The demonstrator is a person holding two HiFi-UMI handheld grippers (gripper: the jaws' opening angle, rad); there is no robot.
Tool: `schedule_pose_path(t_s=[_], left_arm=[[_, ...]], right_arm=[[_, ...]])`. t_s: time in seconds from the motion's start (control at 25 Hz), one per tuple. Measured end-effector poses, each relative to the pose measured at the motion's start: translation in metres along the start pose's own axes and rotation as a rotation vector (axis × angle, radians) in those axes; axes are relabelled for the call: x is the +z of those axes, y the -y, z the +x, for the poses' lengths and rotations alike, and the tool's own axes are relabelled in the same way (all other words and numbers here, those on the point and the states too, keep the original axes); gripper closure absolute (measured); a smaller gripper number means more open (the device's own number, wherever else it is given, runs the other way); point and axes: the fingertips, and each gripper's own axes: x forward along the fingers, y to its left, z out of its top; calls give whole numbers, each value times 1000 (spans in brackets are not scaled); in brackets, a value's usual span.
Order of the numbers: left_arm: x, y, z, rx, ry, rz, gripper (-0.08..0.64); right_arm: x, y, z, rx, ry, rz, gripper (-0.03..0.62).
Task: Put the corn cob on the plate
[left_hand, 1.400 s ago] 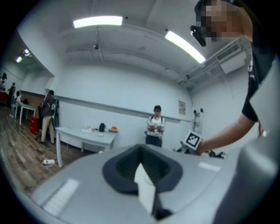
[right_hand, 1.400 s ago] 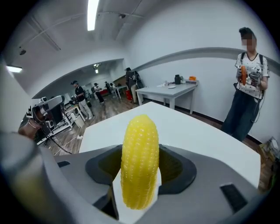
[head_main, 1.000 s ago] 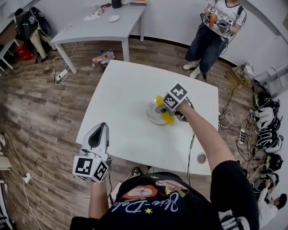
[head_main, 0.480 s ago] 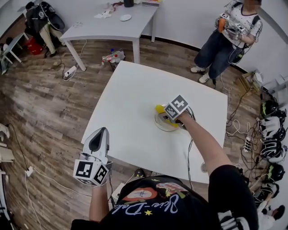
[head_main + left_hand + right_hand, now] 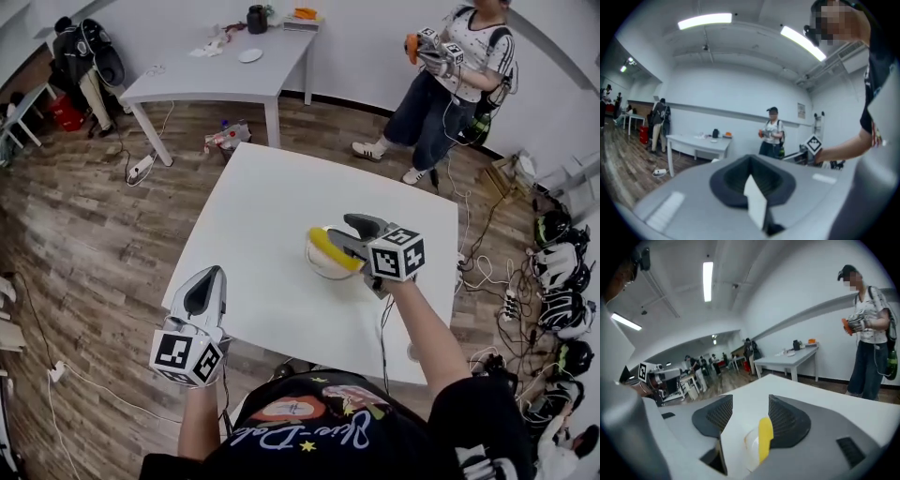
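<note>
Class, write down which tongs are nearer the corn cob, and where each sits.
Right. The right tongs, jaws apart, are right at the corn cob on the plate. The left tongs, shut, hang off the table's near edge, well away.

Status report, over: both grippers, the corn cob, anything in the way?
Left gripper shut, empty. Right gripper open. Corn cob lies on the plate. Nothing blocking.

Shirt (image 5: 309, 427): black, short-sleeved, colourful print.
Left gripper (image 5: 212, 277): grey shell, dark pads.
Rear cube (image 5: 190, 352): white, black square markers.
</note>
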Motion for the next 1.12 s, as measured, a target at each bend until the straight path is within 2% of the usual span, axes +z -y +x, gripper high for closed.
schedule_pose_path(t_s=[0.04, 0.08, 0.12, 0.2, 0.32, 0.44, 0.56, 1.12], left_arm=[[2, 2, 1, -10, 4, 7, 573], [5, 5, 1, -19, 8, 14, 574], [7, 9, 2, -28, 11, 20, 574], [9, 17, 1, -46, 20, 29, 573], [8, 31, 0, -77, 31, 31, 574], [6, 45, 0, -107, 33, 33, 574], [4, 54, -1, -124, 26, 32, 574], [9, 57, -4, -128, 23, 36, 574]], right_arm=[[9, -7, -16, -17, 74, 14, 346], [15, -13, -32, -39, 133, 23, 399], [18, -19, -47, -62, 181, 30, 493], [18, -31, -74, -104, 257, 54, 539], [8, -46, -104, -147, 334, 108, 565], [-3, -58, -122, -159, 373, 143, 577], [-7, -66, -131, -164, 372, 137, 577], [6, -82, -137, -150, 392, 112, 577]])
